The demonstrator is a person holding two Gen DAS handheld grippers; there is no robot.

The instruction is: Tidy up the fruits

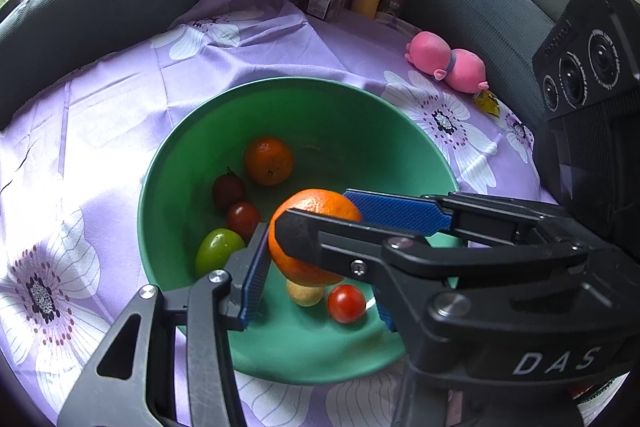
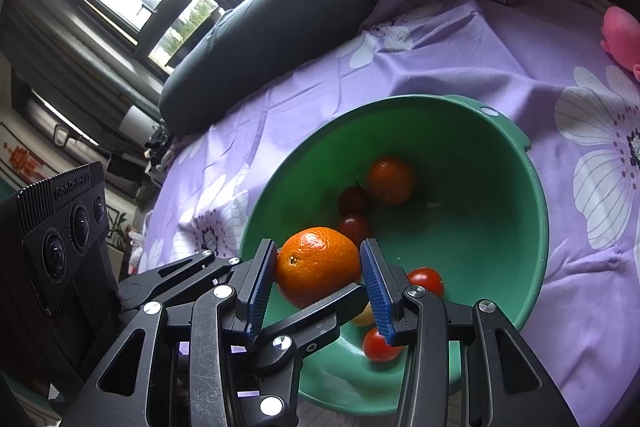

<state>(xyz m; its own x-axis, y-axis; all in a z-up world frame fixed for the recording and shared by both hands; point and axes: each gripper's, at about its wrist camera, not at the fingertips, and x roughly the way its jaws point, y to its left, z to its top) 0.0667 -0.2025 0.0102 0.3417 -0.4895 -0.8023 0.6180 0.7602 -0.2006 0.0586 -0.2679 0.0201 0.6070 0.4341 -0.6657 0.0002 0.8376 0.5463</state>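
Fruit in play: round glossy orange point(image 2: 318, 265), held above the near side of the green plastic bowl point(image 1: 360, 115). Right gripper point(image 2: 318, 275) jaws clamped on its sides. Left gripper point(image 1: 312, 247) jaws also flank it, apparently touching; grip uncertain.

Risk: two grippers crowd one fruit, so a nudge could knock it onto the red cherry tomato point(image 1: 346, 303) below. Yellowish fruit underneath mostly hidden.

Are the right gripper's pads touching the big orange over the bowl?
Touching. In the right wrist view both blue pads of the right gripper press against the sides of the orange, held above the green bowl.
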